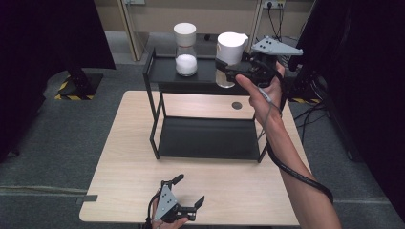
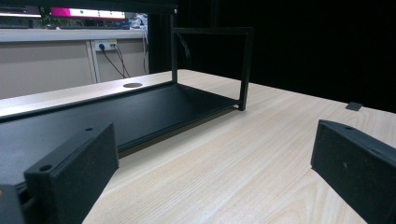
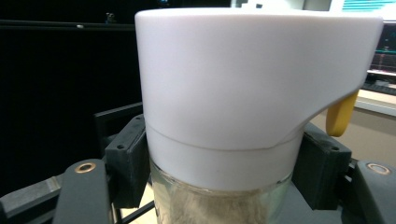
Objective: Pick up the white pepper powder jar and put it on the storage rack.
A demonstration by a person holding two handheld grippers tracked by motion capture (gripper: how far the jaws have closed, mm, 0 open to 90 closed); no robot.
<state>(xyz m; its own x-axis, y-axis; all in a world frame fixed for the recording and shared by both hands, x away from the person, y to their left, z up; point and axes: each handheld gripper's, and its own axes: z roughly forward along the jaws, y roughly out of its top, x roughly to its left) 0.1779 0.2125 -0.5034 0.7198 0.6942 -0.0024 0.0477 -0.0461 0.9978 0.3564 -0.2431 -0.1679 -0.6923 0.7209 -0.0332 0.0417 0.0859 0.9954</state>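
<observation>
On the light wood surface stands a black two-tier shelf. Above its far right corner, the right gripper pinches a glass jar just below its white lid; rigid, slick and breakable, likely fairly heavy. The left gripper rests spread, near.

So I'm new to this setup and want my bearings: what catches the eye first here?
The right tongs hold a white-lidded jar in the air by the right end of the black rack's top shelf. A second white-lidded jar, with white contents, stands on that shelf. The left tongs rest open at the table's near edge.
</observation>
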